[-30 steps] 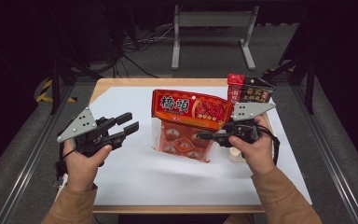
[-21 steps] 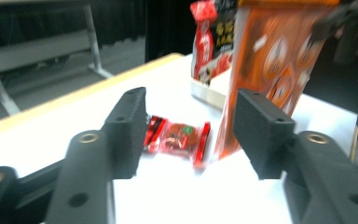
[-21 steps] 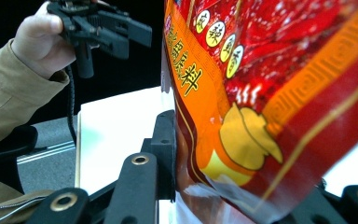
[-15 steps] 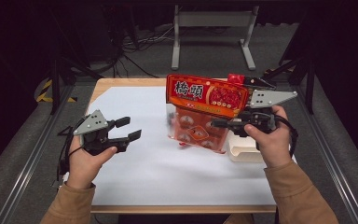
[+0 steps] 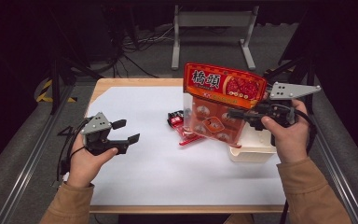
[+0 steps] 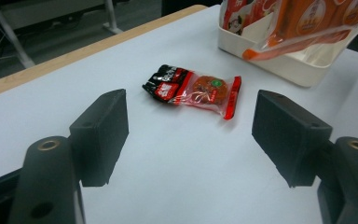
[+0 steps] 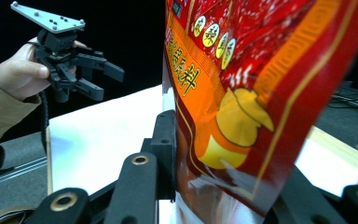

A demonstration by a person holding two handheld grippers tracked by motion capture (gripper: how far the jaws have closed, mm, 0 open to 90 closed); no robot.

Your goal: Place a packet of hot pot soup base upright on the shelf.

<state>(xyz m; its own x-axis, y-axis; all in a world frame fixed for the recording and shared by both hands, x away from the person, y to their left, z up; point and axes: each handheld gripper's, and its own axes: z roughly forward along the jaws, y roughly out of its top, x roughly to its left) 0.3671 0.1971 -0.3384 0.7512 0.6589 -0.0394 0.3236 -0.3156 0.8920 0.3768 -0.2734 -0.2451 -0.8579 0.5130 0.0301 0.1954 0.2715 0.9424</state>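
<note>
Characters "橋頭" head the red snack bag [image 5: 221, 105], clamped upright by the right gripper [image 5: 237, 114] above a white tray [image 5: 254, 150]. Left gripper [image 6: 189, 135] jaws, just opened, frame a small sachet [image 6: 193, 89] on paper. Right gripper view: yellow print on the bag.

Light from above is brightening the white sheet [image 5: 168, 177] while the room around it is staying dark; soft shadows, slight overall blur.
</note>
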